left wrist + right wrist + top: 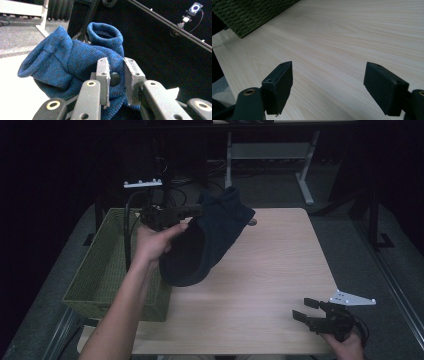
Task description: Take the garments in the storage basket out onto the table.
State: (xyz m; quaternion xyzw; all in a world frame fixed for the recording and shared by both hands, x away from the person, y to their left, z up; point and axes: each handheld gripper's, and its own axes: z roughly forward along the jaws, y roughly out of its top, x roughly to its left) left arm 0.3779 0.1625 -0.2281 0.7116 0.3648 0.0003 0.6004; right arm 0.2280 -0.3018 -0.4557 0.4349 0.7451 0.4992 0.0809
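Dark blue knit, a garment [207,240] with ribbed cuffs, hangs lifted above the wooden table [280,270] at about ten o'clock, pinched in the left gripper [197,211], whose jaws are clamped on a fold of the fabric. Just beside it at nine o'clock stands the green woven basket [107,265], which looks like the likely destination. To do the carry well, I judge the grip should stay firm near the bunched fold, and the hanging lower end should be lifted over the basket rim before any release, so it does not drag or catch on the weave. At five o'clock the right gripper [306,310] rests low with its jaws spread wide and holding nothing. From above, the garment reads as one dark mass; the left gripper view reveals its blue knit [62,62] and a rolled cuff opening, while the right gripper view brings the basket's weave [249,15] close.
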